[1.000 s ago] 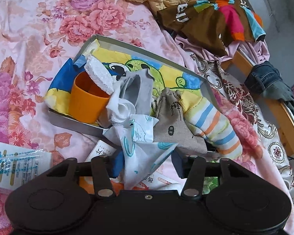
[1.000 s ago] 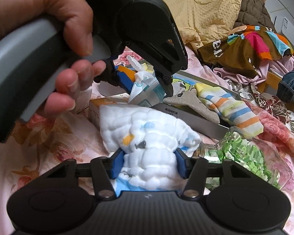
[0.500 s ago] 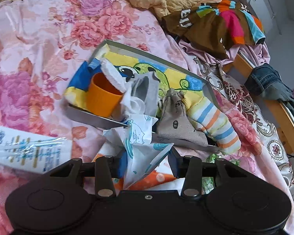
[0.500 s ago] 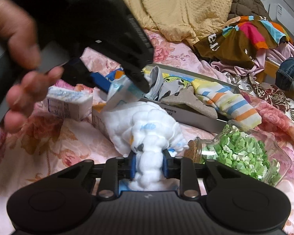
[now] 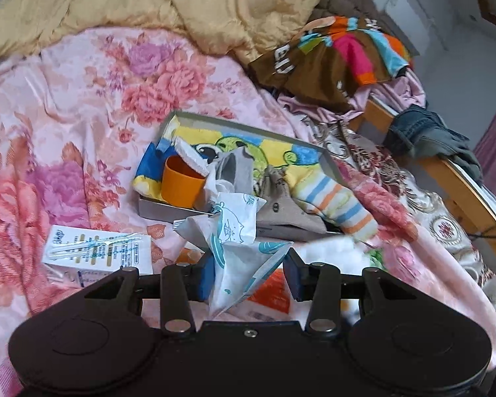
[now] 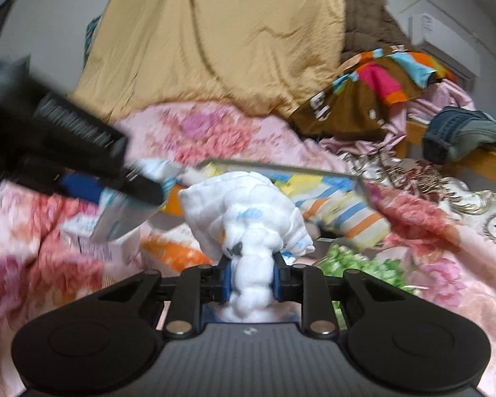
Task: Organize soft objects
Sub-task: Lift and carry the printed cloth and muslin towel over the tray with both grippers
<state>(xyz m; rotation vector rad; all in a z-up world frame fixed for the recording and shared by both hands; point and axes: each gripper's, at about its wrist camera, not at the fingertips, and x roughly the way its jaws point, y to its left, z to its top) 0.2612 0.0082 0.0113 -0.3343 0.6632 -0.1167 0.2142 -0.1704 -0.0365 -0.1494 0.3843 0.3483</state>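
My left gripper [image 5: 249,276] is shut on a crumpled white packet with teal print [image 5: 238,244] and holds it above the bed, just short of the grey tray [image 5: 248,129]. The tray holds a cartoon towel, an orange cup [image 5: 182,182], a grey sock, a beige pouch [image 5: 281,205] and a striped sock [image 5: 337,205]. My right gripper [image 6: 250,278] is shut on a bunched white quilted cloth [image 6: 248,211], lifted off the bed before the tray [image 6: 281,165]. The left gripper and its packet [image 6: 122,218] show blurred at the left of the right wrist view.
A small carton with a straw [image 5: 96,254] and an orange-and-white box [image 5: 271,294] lie on the floral sheet. A glass jar of green bits [image 6: 363,264] lies to the right. Behind the tray are a yellow quilt [image 5: 148,6], a brown multicoloured garment [image 5: 330,63] and jeans [image 5: 426,132] on the wooden bed frame.
The right gripper's jaws closed on the white cloth and lifted it off the bed. The left gripper rose and drew back from the tray with the packet.
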